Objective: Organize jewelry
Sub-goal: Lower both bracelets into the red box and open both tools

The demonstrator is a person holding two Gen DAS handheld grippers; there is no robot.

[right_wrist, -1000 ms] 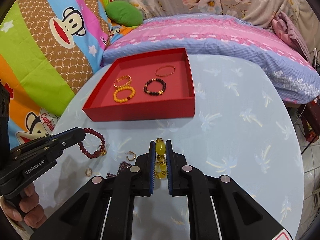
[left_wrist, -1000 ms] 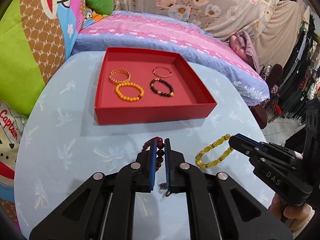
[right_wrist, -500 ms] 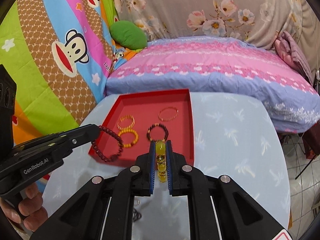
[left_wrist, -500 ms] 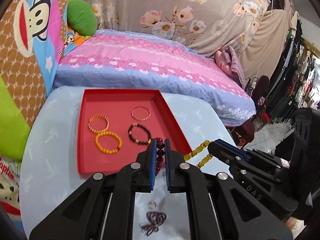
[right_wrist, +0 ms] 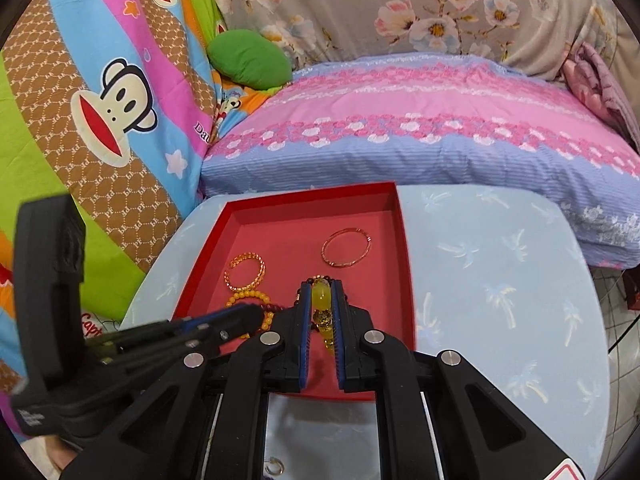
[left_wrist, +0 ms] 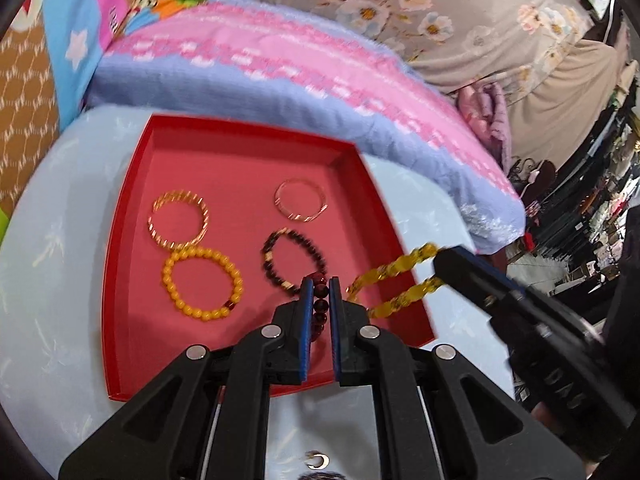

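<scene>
A red tray (left_wrist: pixel 120 248) (right_wrist: pixel 406 264) sits on the pale blue table. In it lie a gold twisted bangle (left_wrist: pixel 178 220), an orange bead bracelet (left_wrist: pixel 202 282), a dark bead bracelet (left_wrist: pixel 294 260) and a thin rose-gold bangle (left_wrist: pixel 301 200) (right_wrist: pixel 346 247). My left gripper (left_wrist: pixel 319 286) is shut on a dark red bead bracelet (left_wrist: pixel 319 308) above the tray's near part. My right gripper (right_wrist: pixel 320 292) is shut on a yellow bead bracelet (right_wrist: pixel 322 300) (left_wrist: pixel 394 284) above the tray's right side, beside the left one.
A small gold ring (left_wrist: pixel 318 460) (right_wrist: pixel 274 466) lies on the table (right_wrist: pixel 500 280) near me, by a dark tangle at the left view's bottom edge. A pink and blue bed (right_wrist: pixel 420 128) lies behind the table, cartoon bedding (right_wrist: pixel 112 100) on the left.
Both grippers lifted their bracelets off the table and carried them forward over the red tray. The tray looks larger and closer now.
</scene>
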